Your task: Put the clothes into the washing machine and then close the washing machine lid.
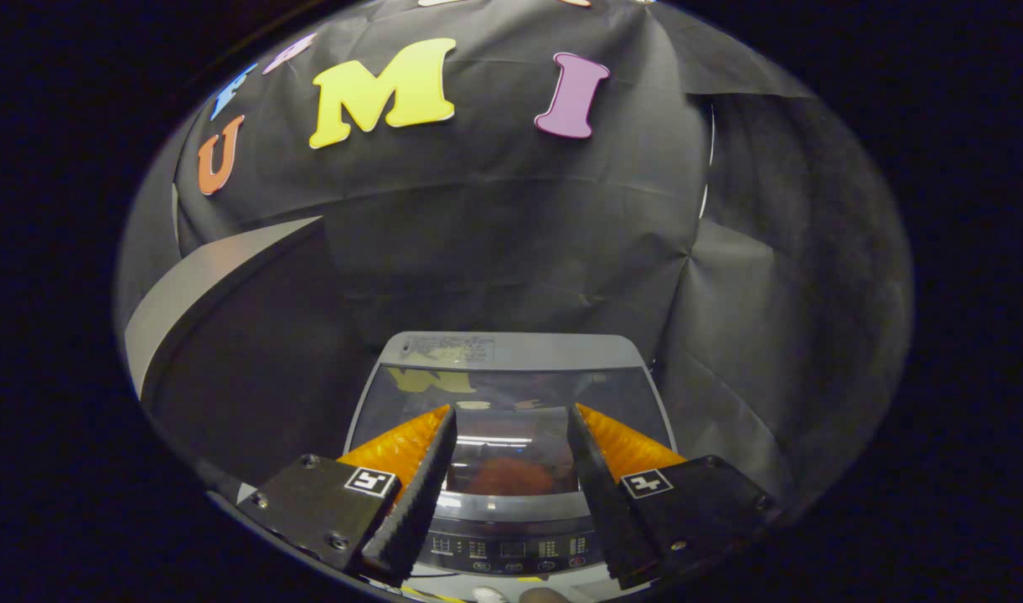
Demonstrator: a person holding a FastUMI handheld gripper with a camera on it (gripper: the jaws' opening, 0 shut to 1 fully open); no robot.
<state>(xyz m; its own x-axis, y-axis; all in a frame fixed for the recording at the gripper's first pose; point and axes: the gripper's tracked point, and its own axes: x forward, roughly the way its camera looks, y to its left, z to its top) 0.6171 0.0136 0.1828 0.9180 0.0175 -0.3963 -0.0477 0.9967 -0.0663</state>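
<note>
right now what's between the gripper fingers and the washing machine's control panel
Nothing. In the gripper view the open gripper hangs over the washing machine, its closed glass lid and control panel showing in the bare gap between the fingers.

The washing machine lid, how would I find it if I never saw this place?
Look at the black cloth wall, then down to the grey washing machine standing before it. The lid is the dark, shiny glass panel on top of it, lying shut, seen between and beyond the open gripper's fingers. Unlike the control panel nearer the fingers, it mirrors lights and shows something reddish beneath.
</note>
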